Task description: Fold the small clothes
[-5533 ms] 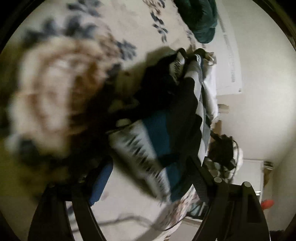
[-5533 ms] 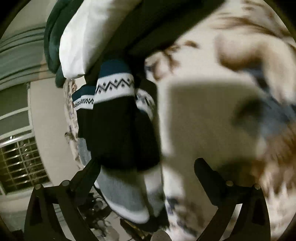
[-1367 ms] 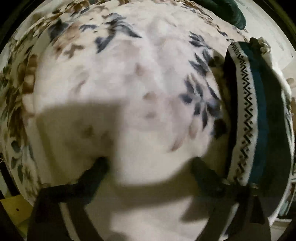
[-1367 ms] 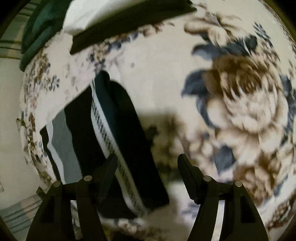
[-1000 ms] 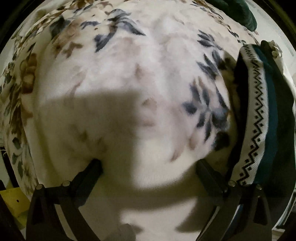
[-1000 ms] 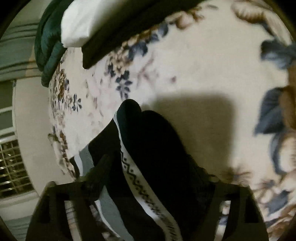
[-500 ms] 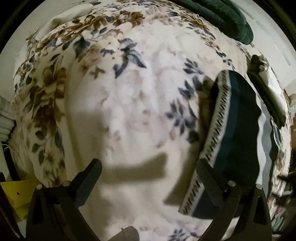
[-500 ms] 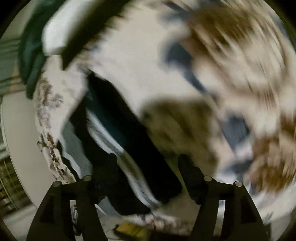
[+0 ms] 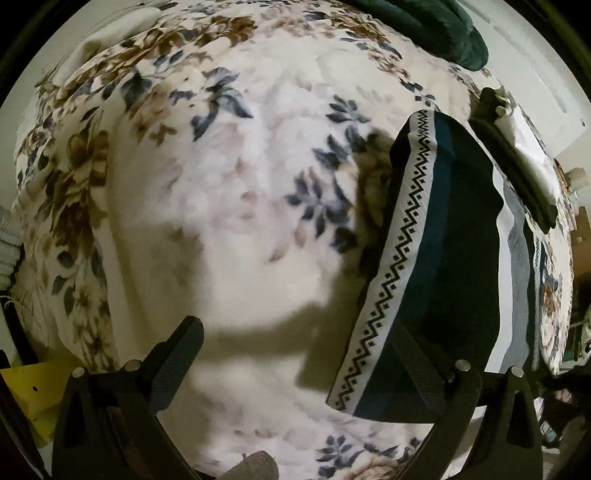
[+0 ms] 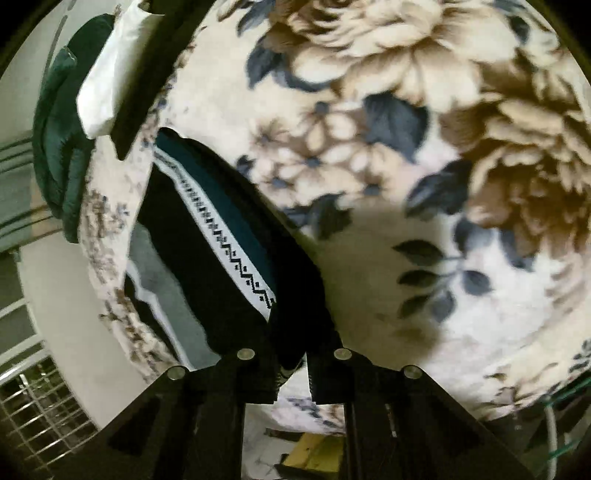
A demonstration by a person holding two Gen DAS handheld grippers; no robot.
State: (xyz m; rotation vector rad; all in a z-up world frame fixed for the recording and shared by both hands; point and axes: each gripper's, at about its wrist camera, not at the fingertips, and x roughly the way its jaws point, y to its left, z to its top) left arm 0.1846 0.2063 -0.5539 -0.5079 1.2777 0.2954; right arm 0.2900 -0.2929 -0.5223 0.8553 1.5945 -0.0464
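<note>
Right wrist view: my right gripper (image 10: 291, 373) pinching near edge of dark sweater (image 10: 236, 254) lying on floral blanket (image 10: 424, 277). Left gripper (image 9: 299, 350) spread wide, empty, just beside sweater. Tip: grab opposite corner, lift both evenly, keep zigzag band straight.

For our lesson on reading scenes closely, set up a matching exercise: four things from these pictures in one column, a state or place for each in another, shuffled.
Things:
1. left gripper
2. right gripper
3. patterned garment
4. green bundle

States:
A. at the far edge of the floral blanket
B. open, holding nothing
C. lying on the blanket
D. shut on dark cloth

Pairs: 1-B, 2-D, 3-C, 4-A
</note>
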